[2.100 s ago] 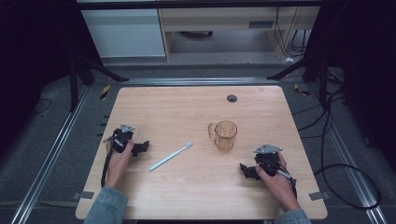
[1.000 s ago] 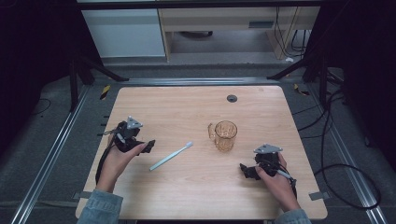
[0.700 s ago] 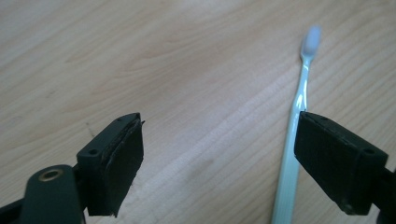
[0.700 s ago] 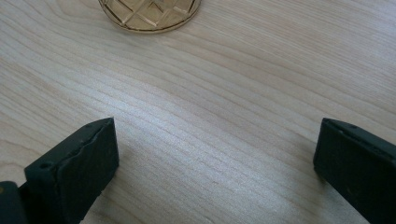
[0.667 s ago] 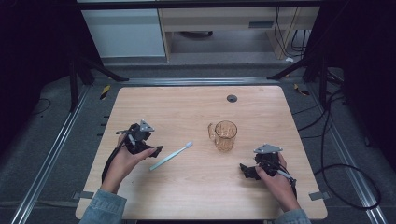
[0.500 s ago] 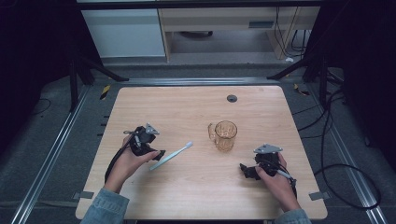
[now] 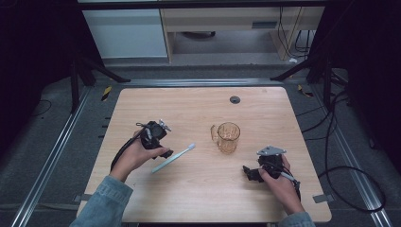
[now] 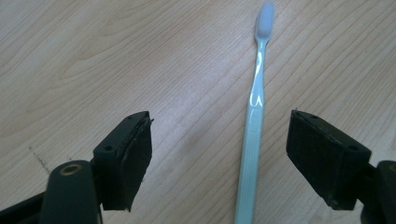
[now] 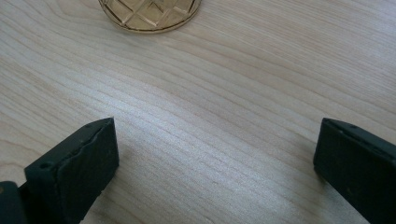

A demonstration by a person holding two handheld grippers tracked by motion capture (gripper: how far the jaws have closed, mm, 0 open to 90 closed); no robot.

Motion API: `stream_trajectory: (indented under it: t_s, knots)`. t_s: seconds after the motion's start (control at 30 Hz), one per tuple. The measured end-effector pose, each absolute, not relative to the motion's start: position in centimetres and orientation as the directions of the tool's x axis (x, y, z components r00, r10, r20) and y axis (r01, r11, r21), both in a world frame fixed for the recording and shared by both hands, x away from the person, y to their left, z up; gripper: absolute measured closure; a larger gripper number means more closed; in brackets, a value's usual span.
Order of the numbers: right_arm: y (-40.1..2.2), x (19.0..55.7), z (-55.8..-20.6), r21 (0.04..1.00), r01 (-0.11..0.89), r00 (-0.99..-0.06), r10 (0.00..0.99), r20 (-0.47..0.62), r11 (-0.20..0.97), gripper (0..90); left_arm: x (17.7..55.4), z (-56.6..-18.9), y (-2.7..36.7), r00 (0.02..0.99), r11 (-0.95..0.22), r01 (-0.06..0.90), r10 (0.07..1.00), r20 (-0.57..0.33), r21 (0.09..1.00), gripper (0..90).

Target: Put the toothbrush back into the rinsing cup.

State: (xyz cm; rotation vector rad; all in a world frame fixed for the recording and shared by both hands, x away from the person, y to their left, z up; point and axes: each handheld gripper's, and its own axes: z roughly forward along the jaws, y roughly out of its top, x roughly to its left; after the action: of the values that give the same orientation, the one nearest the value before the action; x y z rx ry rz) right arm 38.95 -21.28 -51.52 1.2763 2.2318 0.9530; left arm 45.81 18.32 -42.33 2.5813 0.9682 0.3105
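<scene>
No writing or brand mark can be read on anything on the bench [image 7: 198,189]. The left claw [image 8: 219,154] has just been closing its jaws, yet they stand well apart, one on each side of the pale blue toothbrush [image 8: 254,126], whose handle lies flat on the wood between them, nearer the right-hand jaw in the left gripper view and touching neither pad. In the high view the toothbrush [image 7: 174,158] lies slantwise left of the bench's middle, its white bristle head pointing toward the amber glass mug [image 7: 228,137], with the left claw [image 7: 163,152] over its handle. The right claw [image 7: 247,172] sits low near the bench's front right, jaws wide apart over bare wood, holding nothing. The mug stands upright near the middle of the bench, handle to the left; nothing can be seen inside it. Its patterned base [image 9: 152,14] shows beyond the right claw [image 9: 215,154], well apart from it.
</scene>
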Motion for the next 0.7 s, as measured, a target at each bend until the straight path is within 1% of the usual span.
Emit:
stream_trajectory:
  t_s: [0.03,0.07,0.1,0.2,0.23,0.4,0.7]
  knots:
    - [-21.3,38.9,-51.5,0.724,0.593,-0.505,0.863,-0.005,0.352,0.4,46.1,-42.2,17.6,0.752,-0.719,0.579,0.653,0.089,0.384,23.7]
    - [-21.3,38.9,-51.5,0.724,0.593,-0.505,0.863,-0.005,0.352,0.4,46.1,-42.2,17.6,0.752,-0.719,0.579,0.653,0.089,0.384,24.1]
    - [-21.3,39.0,-51.5,0.724,0.593,-0.505,0.863,-0.006,0.353,0.4,46.4,-42.2,17.0,0.767,-0.74,0.57,0.635,0.092,0.356,25.2]
    - [-21.3,39.0,-51.5,0.724,0.593,-0.505,0.863,-0.006,0.352,0.4,46.7,-42.2,16.4,0.776,-0.752,0.567,0.625,0.089,0.336,27.7]
    - [-21.3,38.9,-51.5,0.724,0.593,-0.505,0.863,-0.005,0.352,0.4,47.0,-42.2,16.1,0.787,-0.767,0.563,0.611,0.083,0.309,28.9]
    - [-21.3,38.9,-51.5,0.724,0.594,-0.504,0.864,-0.005,0.351,0.4,47.1,-42.3,15.6,0.786,-0.767,0.575,0.615,0.069,0.286,33.9]
    - [-21.3,38.9,-51.5,0.724,0.596,-0.502,0.865,-0.001,0.347,0.4,47.6,-42.7,14.4,0.803,-0.791,0.562,0.592,0.072,0.241,41.3]
